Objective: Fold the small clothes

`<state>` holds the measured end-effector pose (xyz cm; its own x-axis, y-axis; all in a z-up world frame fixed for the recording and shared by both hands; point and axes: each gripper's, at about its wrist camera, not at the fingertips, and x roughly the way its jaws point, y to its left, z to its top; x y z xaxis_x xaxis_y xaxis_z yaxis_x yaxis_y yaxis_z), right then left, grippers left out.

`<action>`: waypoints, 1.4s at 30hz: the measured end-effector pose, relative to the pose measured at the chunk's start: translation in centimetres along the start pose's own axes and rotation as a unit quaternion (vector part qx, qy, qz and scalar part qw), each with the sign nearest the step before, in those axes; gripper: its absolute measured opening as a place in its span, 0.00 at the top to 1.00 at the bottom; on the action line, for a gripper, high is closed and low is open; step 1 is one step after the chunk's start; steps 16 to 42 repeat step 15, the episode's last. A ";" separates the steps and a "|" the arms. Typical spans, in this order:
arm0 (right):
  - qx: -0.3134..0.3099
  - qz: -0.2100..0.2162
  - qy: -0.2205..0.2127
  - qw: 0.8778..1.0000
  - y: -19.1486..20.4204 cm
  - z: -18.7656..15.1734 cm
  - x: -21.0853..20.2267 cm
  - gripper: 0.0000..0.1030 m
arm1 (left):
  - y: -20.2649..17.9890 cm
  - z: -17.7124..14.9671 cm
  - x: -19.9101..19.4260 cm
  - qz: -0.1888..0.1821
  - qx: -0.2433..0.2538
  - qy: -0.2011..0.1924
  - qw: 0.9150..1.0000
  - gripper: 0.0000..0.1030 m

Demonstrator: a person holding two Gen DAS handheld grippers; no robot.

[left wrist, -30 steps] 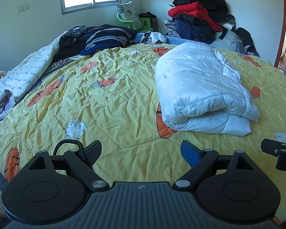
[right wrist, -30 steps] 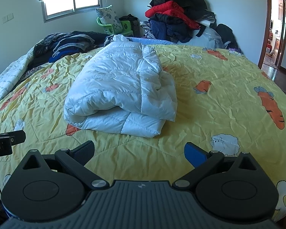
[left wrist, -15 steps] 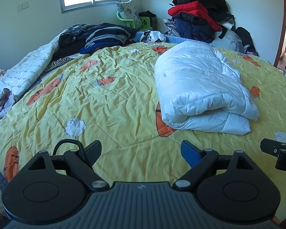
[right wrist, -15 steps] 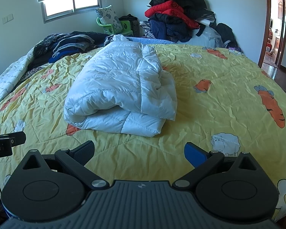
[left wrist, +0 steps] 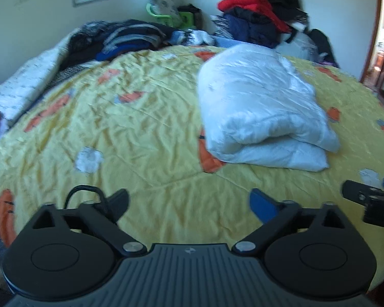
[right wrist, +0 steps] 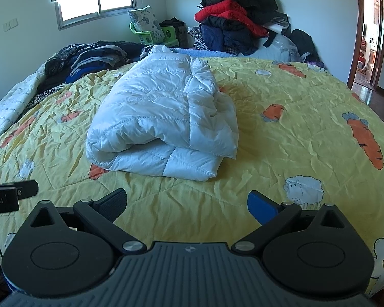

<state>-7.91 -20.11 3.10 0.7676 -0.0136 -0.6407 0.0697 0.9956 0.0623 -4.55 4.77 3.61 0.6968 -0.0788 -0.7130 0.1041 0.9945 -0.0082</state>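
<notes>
A white puffy jacket (left wrist: 261,107) (right wrist: 163,117) lies folded on the yellow carrot-print bedspread (left wrist: 140,128) (right wrist: 294,133), ahead of both grippers and touched by neither. My left gripper (left wrist: 189,203) hovers over the near part of the bed; its jaws are opening, with nothing between them. To its right my right gripper (right wrist: 187,200) stands open and empty, and its black finger (left wrist: 358,194) shows at the right edge of the left wrist view. At the left edge of the right wrist view, part of the left gripper (right wrist: 10,192) appears.
Dark folded clothes (right wrist: 94,56) lie at the bed's far left. A heap of red, navy and black garments (right wrist: 238,20) is piled at the head. A green basket with a cushion (right wrist: 151,30) stands under the window. A doorway (right wrist: 371,38) opens at the right.
The left wrist view has tilted slightly and turned blurry; its fingers stand a little wider apart. The jacket and the right gripper have not moved.
</notes>
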 end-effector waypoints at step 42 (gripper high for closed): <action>0.017 0.002 0.018 1.000 -0.8 -0.6 1.4 0.01 | 0.7 -0.4 -0.7 -0.010 -0.020 -0.038 0.999 0.00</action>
